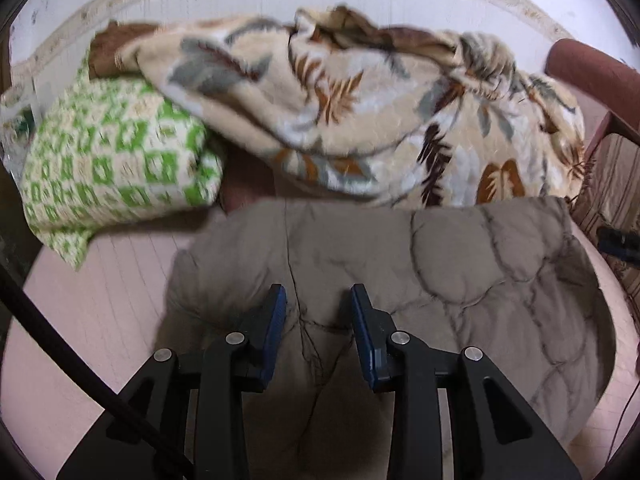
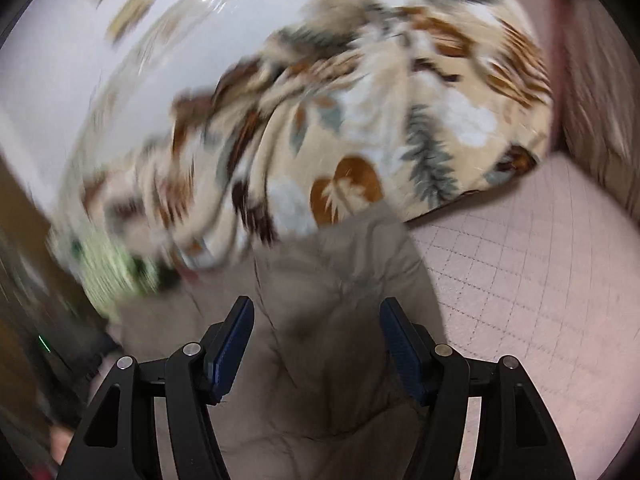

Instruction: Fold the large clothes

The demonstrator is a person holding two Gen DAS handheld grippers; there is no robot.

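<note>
A taupe quilted garment (image 1: 460,264) lies spread on the pink quilted bed sheet (image 1: 100,300). In the left wrist view my left gripper (image 1: 318,308) sits low on the garment's near part. Its blue pads (image 1: 276,320) stand a narrow gap apart, with a puckered fold of the fabric pinched between them. In the blurred right wrist view my right gripper (image 2: 316,320) is open wide just above the same garment (image 2: 340,264), and its pads touch nothing.
A leaf-patterned beige blanket (image 1: 360,112) is heaped behind the garment, touching its far edge. A green checked pillow (image 1: 108,152) lies at the left against the white wall. A black cable (image 1: 60,344) crosses the lower left. Bare sheet (image 2: 520,280) shows right of the garment.
</note>
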